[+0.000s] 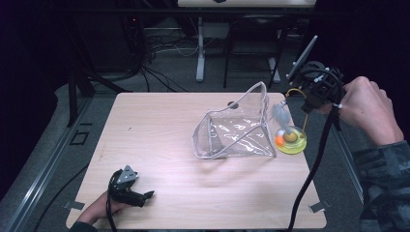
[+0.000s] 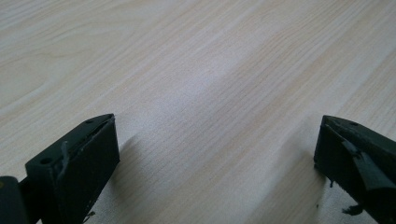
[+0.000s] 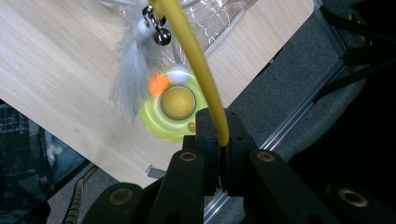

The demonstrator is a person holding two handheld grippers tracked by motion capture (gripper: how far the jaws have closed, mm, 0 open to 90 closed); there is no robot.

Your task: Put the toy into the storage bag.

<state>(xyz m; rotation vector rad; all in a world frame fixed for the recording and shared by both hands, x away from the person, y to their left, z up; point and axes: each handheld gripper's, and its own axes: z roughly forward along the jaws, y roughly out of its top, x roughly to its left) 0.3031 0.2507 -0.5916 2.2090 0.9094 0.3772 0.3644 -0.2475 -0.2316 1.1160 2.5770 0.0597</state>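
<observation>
A dim room with cables and stand legs on the floor lies behind your pale wood table (image 1: pixel 159 145). Your right gripper (image 3: pixel 218 135) hangs above the table's far right edge, its jaws pinched tight on the yellow wand (image 3: pixel 196 56). The wand arcs away from the tips and ends in a grey feather (image 3: pixel 128 70) with small bells (image 3: pixel 156 30). Below the jaws sits the yellow-green dish toy (image 3: pixel 175 109), with an orange ball (image 3: pixel 159 84) and a white ball (image 3: pixel 178 73) on its ring. Just past the feather, toward table centre, stands the clear plastic pouch (image 1: pixel 237 128), mouth gaping.

You appear to be mid-carry, with the wand lifted and the feather dangling over the dish. The next move probably calls for swinging the feather end across to the pouch mouth and feeding it in without snagging the rim.

Your left gripper (image 1: pixel 128 186) rests far off at the near left corner, jaws wide apart over bare wood. Whether the wand is fixed to the dish is hard to make out, and the pouch's transparent walls blur its edges.
</observation>
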